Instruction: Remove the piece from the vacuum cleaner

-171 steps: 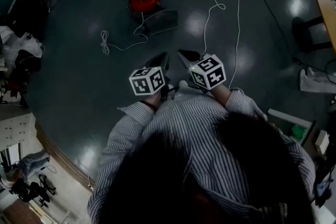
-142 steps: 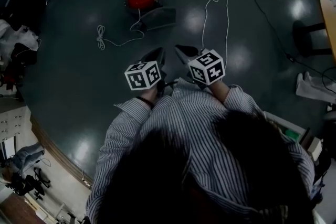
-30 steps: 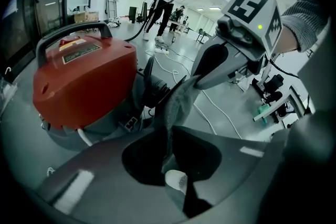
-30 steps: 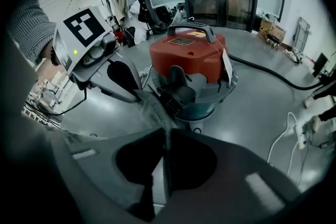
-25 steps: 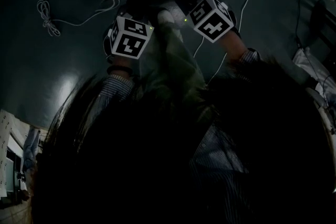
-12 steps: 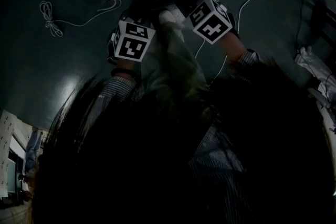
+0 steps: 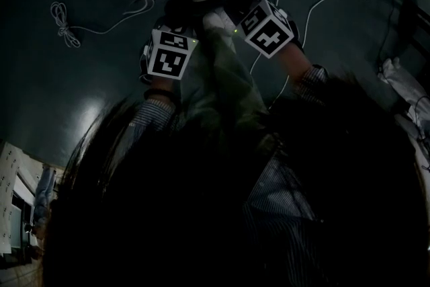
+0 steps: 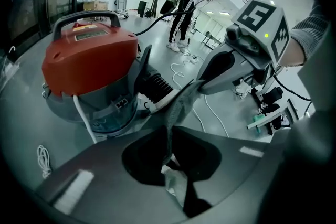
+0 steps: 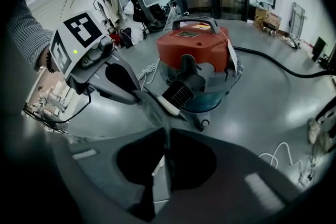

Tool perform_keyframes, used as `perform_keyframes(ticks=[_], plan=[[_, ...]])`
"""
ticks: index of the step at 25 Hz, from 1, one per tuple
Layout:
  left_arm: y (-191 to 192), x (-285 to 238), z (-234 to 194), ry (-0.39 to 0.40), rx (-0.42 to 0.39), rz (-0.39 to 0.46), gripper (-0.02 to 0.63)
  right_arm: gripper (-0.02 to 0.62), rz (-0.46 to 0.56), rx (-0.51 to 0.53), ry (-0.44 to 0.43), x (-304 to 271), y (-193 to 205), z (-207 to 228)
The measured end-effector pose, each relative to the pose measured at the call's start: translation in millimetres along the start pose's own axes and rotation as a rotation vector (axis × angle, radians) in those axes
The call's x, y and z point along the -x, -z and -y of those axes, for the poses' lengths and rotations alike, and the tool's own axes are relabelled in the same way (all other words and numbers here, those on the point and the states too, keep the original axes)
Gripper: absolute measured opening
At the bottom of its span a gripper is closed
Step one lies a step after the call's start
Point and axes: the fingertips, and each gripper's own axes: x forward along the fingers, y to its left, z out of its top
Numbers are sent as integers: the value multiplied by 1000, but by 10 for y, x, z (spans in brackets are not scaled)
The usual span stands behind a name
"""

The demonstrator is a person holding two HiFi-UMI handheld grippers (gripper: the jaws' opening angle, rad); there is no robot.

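**Vacuum cleaner.** The vacuum cleaner (image 9: 194,44) stands upright on the floor (image 9: 262,113). It has a red lid with a carrying handle on top and a translucent blue-grey canister below. A black ribbed port (image 9: 178,93) with a white collar projects from the side of the canister that faces the person. A white cord (image 8: 85,120) drops from under the lid. A second white cord, coiled (image 7: 64,27), lies on the floor well to the left of the machine.

**Piece.** The piece (image 8: 181,105) is a thin, limp, grey-green sheet. It hangs just in front of the ribbed port, with its upper edge against the white collar. Whether it is fastened to the collar cannot be told.

**Left gripper** (image 8: 169,134). The jaws are together, clamped on the piece. The sheet passes edge-on between the jaw tips, and a crumpled end shows below them.

**Right gripper** (image 9: 167,136). The jaws are together, clamped on the same piece. The sheet runs as a thin vertical line between the tips.

**Relative position.** Both grippers hold the piece close to the port, with their tips near each other. Each gripper view shows the other gripper's tip on the sheet. The head view is dark. There the piece trails from between the two grippers back toward the person's striped sleeve (image 7: 151,119).
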Motion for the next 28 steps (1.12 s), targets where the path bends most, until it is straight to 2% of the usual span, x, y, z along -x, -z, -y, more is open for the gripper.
perform_keyframes(ticks=[4, 8, 11, 15, 22, 28], plan=[[99, -54, 13, 17, 15, -19, 29, 26, -12, -35, -22, -107, 95, -68], [403, -150, 193, 65, 14, -85, 29, 25, -91, 17, -53, -219, 322, -231], [559, -132, 365, 74, 24, -87, 29, 25, -100, 24, -59, -204, 487, -376], [579, -77, 441, 87, 25, -94, 29, 25, -83, -5, -91, -118, 495, -466], [267, 340, 460, 70, 15, -38, 29, 25, -12, -72, -61, 303, 240, -499], [-118, 1132, 682, 82, 40, 38, 29, 25, 77, -114, -30, 1126, -143, -749]])
